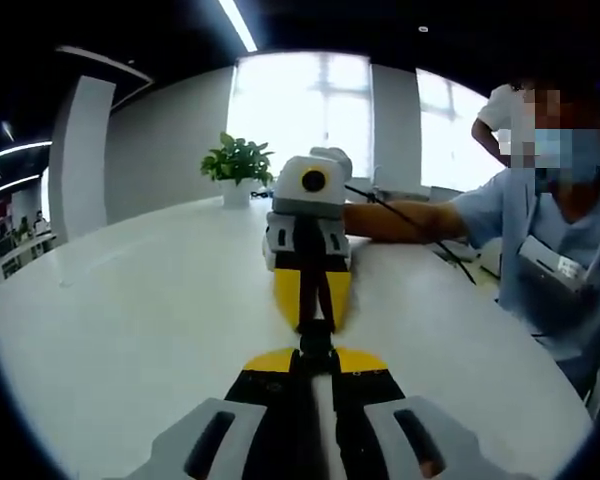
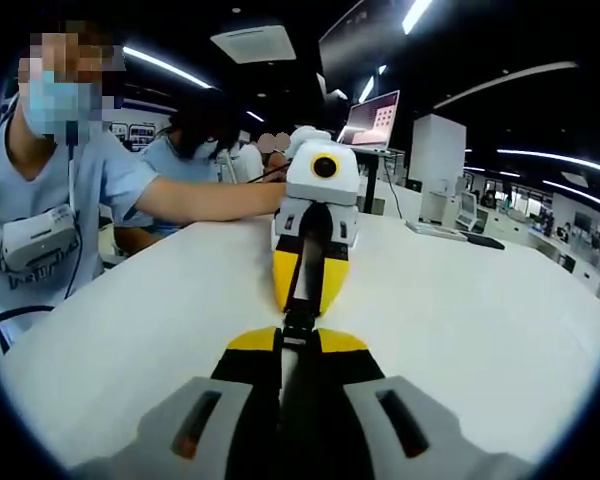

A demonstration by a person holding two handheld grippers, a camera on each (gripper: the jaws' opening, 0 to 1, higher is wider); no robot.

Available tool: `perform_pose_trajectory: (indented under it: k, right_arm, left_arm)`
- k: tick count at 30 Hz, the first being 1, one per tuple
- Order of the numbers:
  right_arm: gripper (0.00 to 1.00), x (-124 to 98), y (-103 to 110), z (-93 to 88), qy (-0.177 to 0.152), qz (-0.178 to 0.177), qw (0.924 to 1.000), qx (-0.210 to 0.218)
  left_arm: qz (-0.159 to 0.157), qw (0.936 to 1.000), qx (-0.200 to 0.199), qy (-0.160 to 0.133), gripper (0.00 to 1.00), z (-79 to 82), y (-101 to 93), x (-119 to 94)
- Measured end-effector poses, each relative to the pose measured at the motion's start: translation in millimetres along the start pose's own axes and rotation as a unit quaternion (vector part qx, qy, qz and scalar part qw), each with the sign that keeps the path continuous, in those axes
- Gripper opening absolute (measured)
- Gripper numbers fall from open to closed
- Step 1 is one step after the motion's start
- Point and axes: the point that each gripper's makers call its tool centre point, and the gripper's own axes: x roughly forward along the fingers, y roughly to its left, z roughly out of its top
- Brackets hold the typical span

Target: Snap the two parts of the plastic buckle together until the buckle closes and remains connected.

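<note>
Above the white table (image 1: 130, 300), the left gripper (image 1: 315, 365) and right gripper (image 2: 298, 345) meet tip to tip, each clenched on one end of the black plastic buckle (image 1: 316, 335). Judged best: keep both halves collinear and press straight until latched. No legible writing; the potted plant (image 1: 237, 165) stands beyond.

White table (image 1: 130, 320); potted plant (image 1: 237, 165) by window; open laptop (image 2: 373, 120).

Right tongs (image 2: 298, 348) and left tongs (image 2: 305, 300) tip to tip — clamping a black buckle (image 2: 299, 326), above white table (image 2: 500, 310)
</note>
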Motion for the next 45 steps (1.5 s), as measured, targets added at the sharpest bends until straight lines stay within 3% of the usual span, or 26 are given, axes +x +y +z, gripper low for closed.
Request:
perform_pose_trajectory:
  k: [22,45]
  right_arm:
    - [0.11,2,-2,1.0,0.001,-0.005,1.0,0.0]
    - [0.1,3,-10,-1.1,0.023,-0.051,0.9984,-0.012]
  left_arm:
    - [0.002,1.0,0.006,0.003,0.1,0.5,1.9,-1]
    - [0.03,0.9995,0.002,0.01,0.1,1.4,11.6,1]
